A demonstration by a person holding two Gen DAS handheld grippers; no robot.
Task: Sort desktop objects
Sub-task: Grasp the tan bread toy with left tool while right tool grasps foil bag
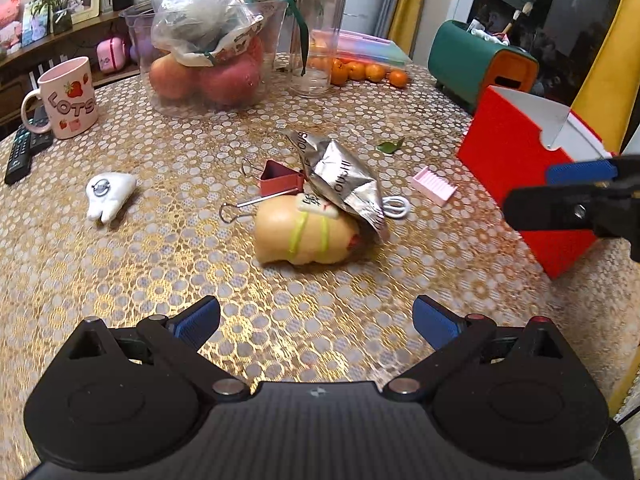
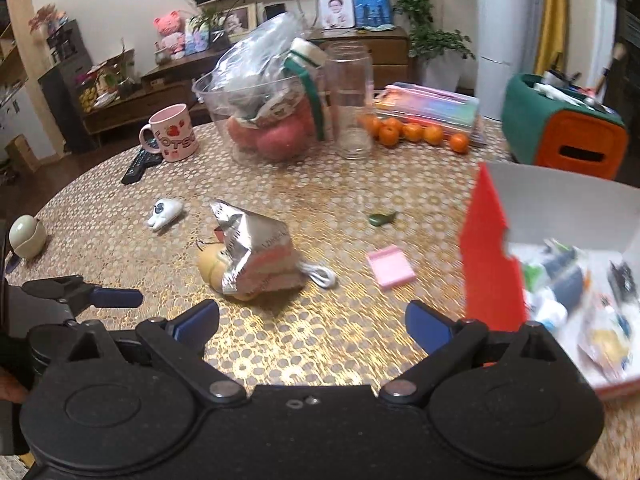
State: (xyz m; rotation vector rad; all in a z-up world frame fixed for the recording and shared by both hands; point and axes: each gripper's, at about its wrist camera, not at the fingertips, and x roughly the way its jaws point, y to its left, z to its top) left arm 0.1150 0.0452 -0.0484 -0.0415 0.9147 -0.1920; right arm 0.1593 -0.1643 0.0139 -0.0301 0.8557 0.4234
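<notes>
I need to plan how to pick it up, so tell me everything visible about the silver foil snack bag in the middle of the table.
The silver foil snack bag is crumpled, shiny metallic film with dark lettering and, in the right wrist view, a pinkish printed panel. It looks torn open and mostly flat, tented rather than lying flush. It leans over a yellowish squishy toy, covering its top, beside a red binder clip; a white cable loop pokes out from its edge. Neither gripper touches it.
</notes>
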